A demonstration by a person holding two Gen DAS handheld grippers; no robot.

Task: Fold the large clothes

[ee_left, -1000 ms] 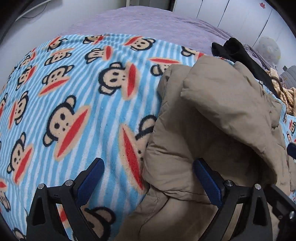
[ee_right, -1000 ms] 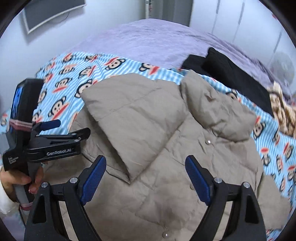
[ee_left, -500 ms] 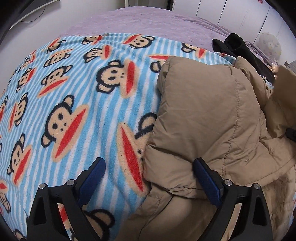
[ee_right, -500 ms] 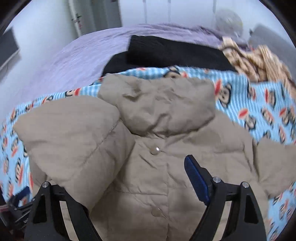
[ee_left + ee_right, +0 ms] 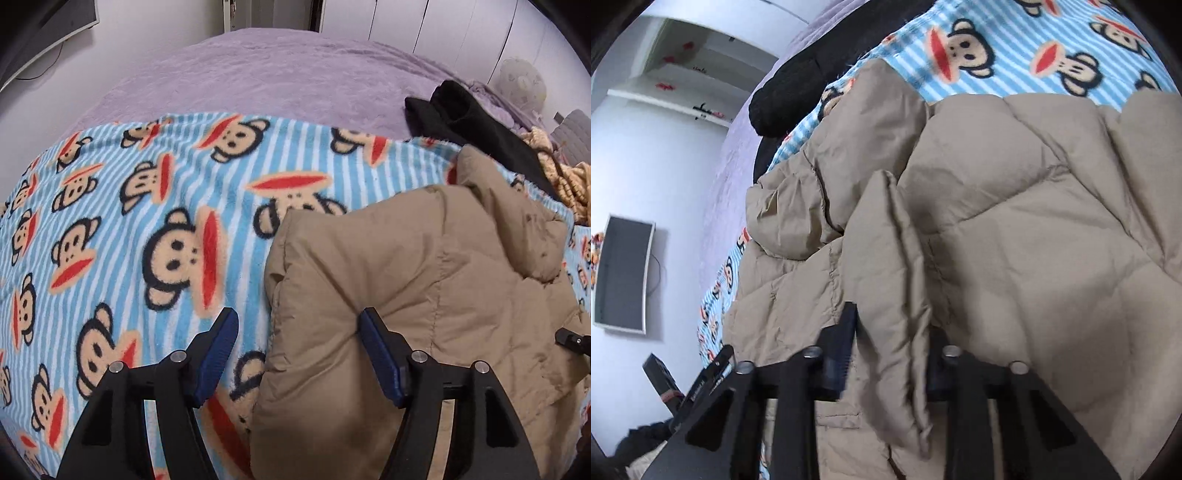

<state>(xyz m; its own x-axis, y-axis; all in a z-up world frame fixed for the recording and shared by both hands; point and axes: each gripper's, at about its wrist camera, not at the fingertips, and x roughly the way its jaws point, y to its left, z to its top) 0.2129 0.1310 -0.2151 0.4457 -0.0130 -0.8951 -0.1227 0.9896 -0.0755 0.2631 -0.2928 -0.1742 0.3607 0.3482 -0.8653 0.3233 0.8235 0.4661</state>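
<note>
I am pinching a side flap of the jacket (image 5: pixel 1015 236) lying on the bed's blanket (image 5: pixel 147 229) with my right hand-held gripper (image 5: pixel 890 354), left hand-held gripper (image 5: pixel 299 354) gaping empty beside it, probably folding that side across next

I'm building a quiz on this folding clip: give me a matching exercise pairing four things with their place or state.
Things:
1. tan puffer jacket
2. black garment
3. left gripper
4. right gripper

States:
A. shut on a fold of fabric
B. open above the jacket's edge, gripping nothing
C. spread on the blue striped monkey-print blanket
D. lying at the blanket's far edge, on the purple bedspread

Pairs: 1-C, 2-D, 3-B, 4-A
</note>
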